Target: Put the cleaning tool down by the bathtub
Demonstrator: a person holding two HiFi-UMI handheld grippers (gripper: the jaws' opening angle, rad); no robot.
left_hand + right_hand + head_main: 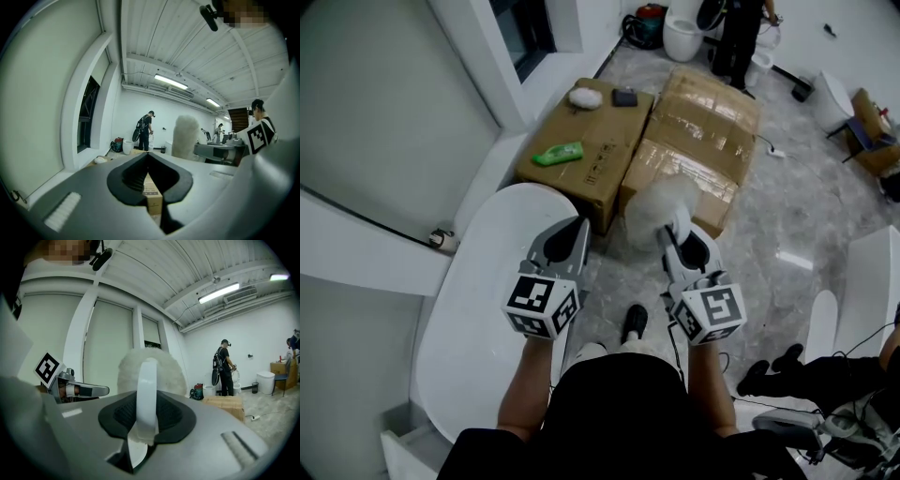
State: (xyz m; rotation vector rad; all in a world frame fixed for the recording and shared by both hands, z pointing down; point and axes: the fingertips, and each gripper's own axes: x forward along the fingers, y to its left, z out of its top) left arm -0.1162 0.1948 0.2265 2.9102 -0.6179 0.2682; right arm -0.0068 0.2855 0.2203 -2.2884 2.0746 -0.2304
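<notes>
Cleaning tool [661, 214]: a fluffy white head on a flat white handle was shown held off the ground above the floor, at 3 o'clock of the tub's far end in the head view; it had not been set down.
Right gripper [682, 239]: the jaws were closed on the tool's handle, the handle standing upright between the pads [176, 414] with the head beyond the tips.
Left gripper [565, 239]: the jaws were drawn together at the tips and nothing was held; it was carried above the tub's far end, at 9 o'clock of the tool.
Bathtub [478, 309]: a white oval tub was seen running from 8 o'clock of the tool down to the lower left of the head view, against the wall.
Cardboard boxes [694, 141]: two boxes were laid at 12 o'clock of the tool, close to the tub's end; a green item [558, 153] and a white pad [585, 97] were set on the left one.
Floor [787, 216]: grey marbled tiles were left bare at 3 o'clock; the strip between tub and boxes was judged narrow.
Risk, release: a drop from this height was judged likely to let the light tool bounce or roll away from the tub.
Risk, placement: the tool could be landed inside the tub or on a box if the narrow strip were misjudged.
Risk, grip: the slim, smooth handle could be pivoted in the pads as the gripper was tipped downward.
</notes>
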